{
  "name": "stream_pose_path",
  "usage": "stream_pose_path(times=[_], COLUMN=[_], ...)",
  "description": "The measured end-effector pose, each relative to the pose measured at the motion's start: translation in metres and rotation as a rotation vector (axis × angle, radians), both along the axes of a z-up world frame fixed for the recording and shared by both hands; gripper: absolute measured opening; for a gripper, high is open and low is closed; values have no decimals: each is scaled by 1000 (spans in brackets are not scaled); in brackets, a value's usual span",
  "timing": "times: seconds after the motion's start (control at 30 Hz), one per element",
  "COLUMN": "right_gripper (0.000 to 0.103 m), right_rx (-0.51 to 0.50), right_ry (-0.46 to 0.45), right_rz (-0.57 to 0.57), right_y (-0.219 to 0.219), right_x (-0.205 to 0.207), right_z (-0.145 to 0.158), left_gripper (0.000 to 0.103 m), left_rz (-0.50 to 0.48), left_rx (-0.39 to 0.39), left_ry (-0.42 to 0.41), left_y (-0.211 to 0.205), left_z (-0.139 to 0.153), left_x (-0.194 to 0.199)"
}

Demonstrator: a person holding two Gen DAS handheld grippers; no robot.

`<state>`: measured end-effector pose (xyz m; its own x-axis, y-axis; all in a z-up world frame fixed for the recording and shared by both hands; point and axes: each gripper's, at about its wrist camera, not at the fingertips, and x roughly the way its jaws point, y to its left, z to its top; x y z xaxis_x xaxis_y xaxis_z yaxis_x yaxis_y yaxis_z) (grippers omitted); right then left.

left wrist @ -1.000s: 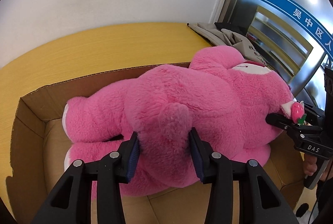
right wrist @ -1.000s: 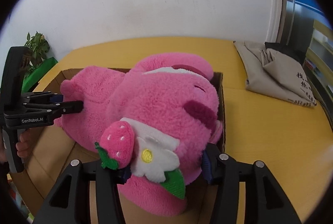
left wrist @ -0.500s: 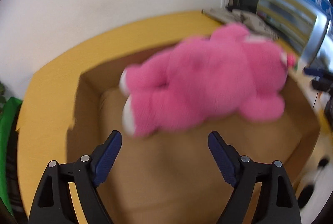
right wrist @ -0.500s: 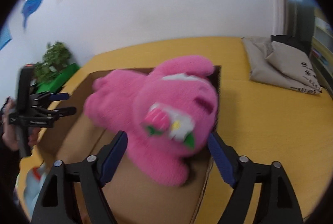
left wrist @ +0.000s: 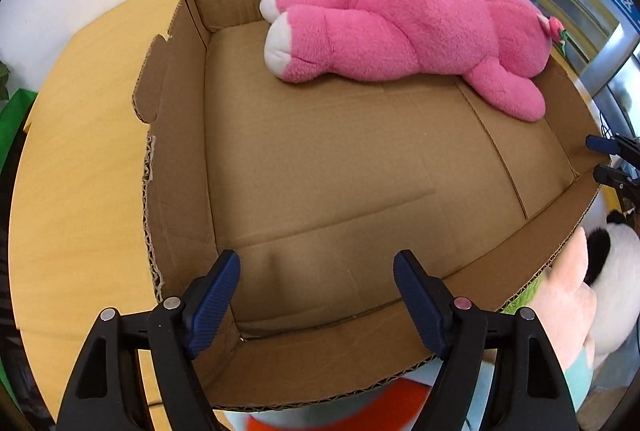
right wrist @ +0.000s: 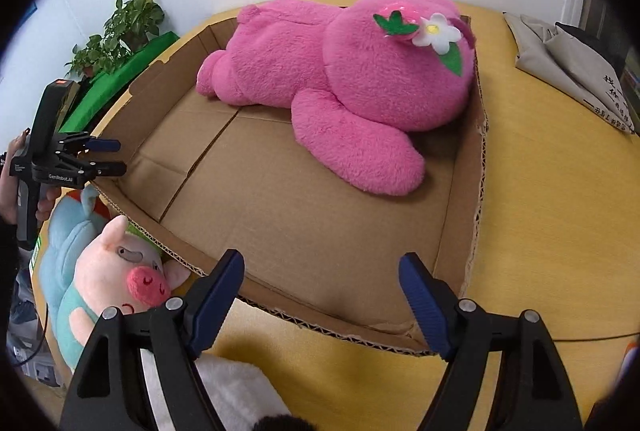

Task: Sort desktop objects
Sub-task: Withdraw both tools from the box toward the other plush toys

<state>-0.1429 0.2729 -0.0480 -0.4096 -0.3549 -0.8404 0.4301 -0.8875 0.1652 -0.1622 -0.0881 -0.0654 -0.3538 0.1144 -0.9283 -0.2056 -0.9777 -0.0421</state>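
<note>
Table (right wrist: 540, 215): a yellow wooden top carries everything. A grey bag (right wrist: 568, 67) lies on it, well apart from the box on the right.

Box (left wrist: 176, 135): a wide, low cardboard tray with torn, ragged rims. It holds one thing only; most of its floor is bare.

Bear (left wrist: 404, 19): the pink plush lies on its side along the far wall of the box, its feet toward the left corner and its head in the far right corner. One arm sprawls onto the floor. It appears sorted.

Other toys: a pig plush (right wrist: 132, 271) in blue lies outside the box, touching its near wall. Beside it in the left view shows white and black fur, perhaps a panda; too little shows to be sure.

Left gripper (left wrist: 316, 295): jaws spread wide and empty, hovering over the near left corner of the box.

Right gripper (right wrist: 320, 295): jaws likewise spread and empty, over the near wall.

Risk, box: the walls are low and soft, so a finger coming down for the pig could catch the near rim and drag or buckle the tray.

Risk, pig: it sits tight against the wall, partly under the rim. A pinch on loose plush there may slip, or clamp cardboard along with it.

Risk, bear: its arm takes floor space. A toy dropped onto it could roll out over the low wall.
</note>
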Motion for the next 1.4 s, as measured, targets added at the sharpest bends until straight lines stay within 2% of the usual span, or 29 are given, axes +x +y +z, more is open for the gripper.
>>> stream_pose_path(times=[0.13, 0.23, 0.27, 0.3, 0.33, 0.37, 0.4, 0.43, 0.53, 0.63, 0.7, 0.83, 0.93, 1.2, 1.4], right_gripper=[79, 80, 80, 80, 83, 87, 90, 100, 103, 103, 103, 103, 103, 103, 103], right_rx=[3, -3, -37, -74, -120, -156, -191, -208, -220, -186, -156, -120, -79, -46, -29], right_ry=[19, 100, 136, 172, 208, 242, 276, 298, 361, 404, 430, 461, 461, 457, 455], right_rz=[-13, -30, -34, -38, -43, -47, -51, -55, -81, -115, -142, -221, -252, -284, -293], right_y=[6, 5, 6, 8, 9, 8, 7, 4, -11, -27, -33, -33, -35, -37, -40], right_x=[14, 33, 43, 54, 67, 81, 96, 109, 145, 174, 186, 203, 207, 219, 220], right_z=[2, 15, 26, 37, 49, 60, 70, 77, 91, 97, 103, 110, 110, 102, 99], left_gripper=[83, 83, 84, 89, 99, 103, 103, 103, 103, 103, 103, 103, 103, 103, 103], left_rz=[34, 111, 138, 168, 202, 238, 271, 293, 328, 351, 373, 393, 369, 324, 303], left_rx=[-26, -133, -155, -167, -172, -168, -152, -134, -100, -160, -170, -130, -116, -80, -25], left_ry=[45, 201, 266, 328, 388, 441, 487, 517, 574, 589, 587, 557, 545, 515, 475], left_y=[3, 7, 10, 10, 10, 9, 10, 13, 19, 29, 34, 41, 52, 71, 72], left_z=[7, 37, 52, 68, 85, 101, 115, 124, 145, 148, 145, 135, 128, 117, 108], left_x=[13, 37, 49, 64, 81, 99, 115, 130, 168, 193, 210, 234, 244, 246, 242])
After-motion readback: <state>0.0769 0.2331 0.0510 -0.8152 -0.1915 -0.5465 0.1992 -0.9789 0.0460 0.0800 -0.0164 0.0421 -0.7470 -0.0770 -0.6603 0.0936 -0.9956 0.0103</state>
